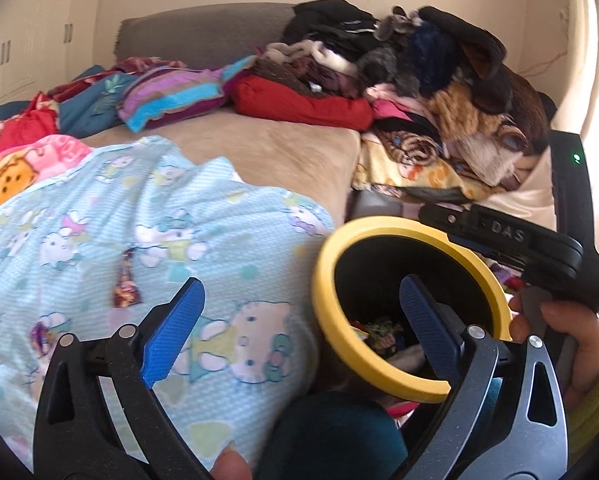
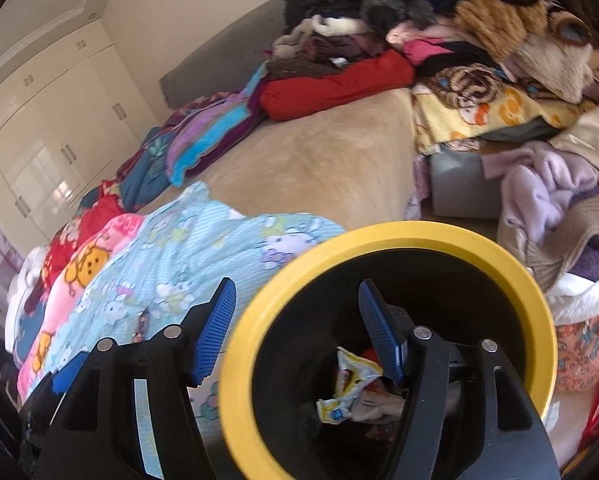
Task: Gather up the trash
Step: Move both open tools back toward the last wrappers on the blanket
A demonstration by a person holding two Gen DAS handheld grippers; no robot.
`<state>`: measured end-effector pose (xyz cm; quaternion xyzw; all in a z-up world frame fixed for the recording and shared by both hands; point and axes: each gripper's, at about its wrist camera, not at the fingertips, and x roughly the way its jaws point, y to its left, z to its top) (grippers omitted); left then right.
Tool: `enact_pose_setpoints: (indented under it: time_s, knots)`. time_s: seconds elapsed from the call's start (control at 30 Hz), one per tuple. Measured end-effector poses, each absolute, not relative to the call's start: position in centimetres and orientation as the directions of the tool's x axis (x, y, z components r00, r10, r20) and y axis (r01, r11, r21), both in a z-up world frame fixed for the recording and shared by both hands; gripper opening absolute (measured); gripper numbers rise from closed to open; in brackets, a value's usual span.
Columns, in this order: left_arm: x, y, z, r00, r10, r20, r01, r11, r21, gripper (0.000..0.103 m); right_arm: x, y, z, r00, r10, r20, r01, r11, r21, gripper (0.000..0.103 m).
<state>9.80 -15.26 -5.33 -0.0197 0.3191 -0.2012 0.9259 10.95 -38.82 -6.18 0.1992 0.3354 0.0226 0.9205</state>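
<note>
A black bin with a yellow rim stands beside the bed, with crumpled wrappers at its bottom. My left gripper is open above the bin's left edge, one blue pad over the opening and the other over the light blue cat-print blanket. My right gripper is also open, its right finger over the bin's mouth and its left finger over the blanket. No pad touches anything. A small dark red wrapper lies on the blanket.
The bed's beige cover carries folded clothes and a tall heap of garments and plush blankets at the far right. White wardrobes line the left wall. A hand holds the right gripper's body at the right edge.
</note>
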Motion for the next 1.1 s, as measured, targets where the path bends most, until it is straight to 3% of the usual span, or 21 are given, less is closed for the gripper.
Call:
enact_pose_setpoints:
  time_s: [0.37, 0.9, 1.1]
  knots:
    - [10.2, -8.4, -5.0, 0.778, -0.277, -0.564, 0.214, 0.961, -0.177, 0.09, 11.5, -32.1, -5.2, 0.761, 0.274, -0.588, -0.077, 0.938, 0.338, 0.062]
    - [10.8, 3.7, -9.3, 0.744, -0.098, -0.661, -0.081, 0.969, -0.235, 0.09, 16.1, -20.5, -8.4, 0.613, 0.422, -0.668, -0.276, 0.907, 0.319, 0.061]
    - [11.1, 6.0, -11.7, 0.695, -0.143, -0.705, -0.119, 0.944, -0.309, 0.071, 18.4, -17.0, -10.6, 0.541, 0.446, -0.712, -0.312, 0.894, 0.322, 0.047]
